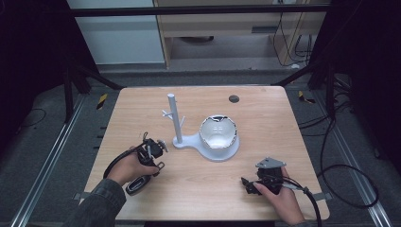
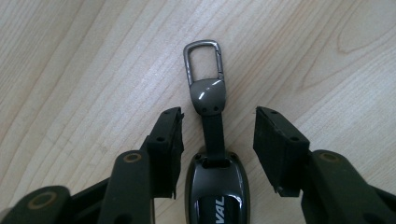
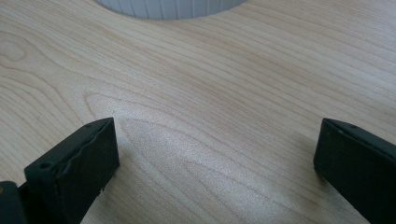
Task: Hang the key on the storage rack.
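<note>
Honestly, my left claw (image 2: 218, 126) gapes astride the key fob (image 2: 217, 184); closing may pinch only its thin strap (image 2: 214, 133). Right claw (image 3: 217, 149) gapes, idle.

The high view looks forward and down from above the person's side, taking in the whole light wooden table (image 1: 265, 118) and the dark floor around it. The left gripper view rides low and points almost straight down at the wood grain — close enough that a dark glossy key fob with a metal carabiner clip (image 2: 212, 140) spans most of its height. The right gripper view skims the tabletop at a shallower angle, catching the ribbed white round base (image 3: 170, 7) at its top edge — the same white stand (image 1: 208, 146) the high view shows mid-table.
</note>
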{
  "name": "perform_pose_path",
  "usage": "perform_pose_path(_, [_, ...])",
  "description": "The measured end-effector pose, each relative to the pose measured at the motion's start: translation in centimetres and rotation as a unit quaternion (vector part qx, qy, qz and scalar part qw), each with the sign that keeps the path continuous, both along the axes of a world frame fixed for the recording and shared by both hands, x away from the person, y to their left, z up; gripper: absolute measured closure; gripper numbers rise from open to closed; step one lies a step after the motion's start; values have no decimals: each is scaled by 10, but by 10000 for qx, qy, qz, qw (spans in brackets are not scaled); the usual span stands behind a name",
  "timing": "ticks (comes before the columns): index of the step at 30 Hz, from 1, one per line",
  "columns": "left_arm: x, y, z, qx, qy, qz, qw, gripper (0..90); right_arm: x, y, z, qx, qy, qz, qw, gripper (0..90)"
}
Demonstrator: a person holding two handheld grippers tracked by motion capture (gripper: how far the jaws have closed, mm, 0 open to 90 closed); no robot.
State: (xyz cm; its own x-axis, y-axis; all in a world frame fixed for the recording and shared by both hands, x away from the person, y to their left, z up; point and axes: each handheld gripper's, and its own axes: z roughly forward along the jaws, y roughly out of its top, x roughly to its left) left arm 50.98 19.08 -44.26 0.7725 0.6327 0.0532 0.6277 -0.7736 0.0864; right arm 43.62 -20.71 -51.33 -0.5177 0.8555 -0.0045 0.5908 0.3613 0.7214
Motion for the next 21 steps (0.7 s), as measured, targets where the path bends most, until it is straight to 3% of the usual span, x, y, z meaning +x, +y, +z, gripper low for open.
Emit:
perform_pose_path(6, [-1,1,-1,6,-29,22,10000,547,0,0,0,0,-1,1,10000,5])
perform_pose_path(14, [0,6,-10,84,92,47,9999,566,0,0,0,0,-1,0,10000,4])
perform_pose_path(21, [2,12,-10,2,151,134,9998,608,0,0,0,-2,-2,1,10000,4])
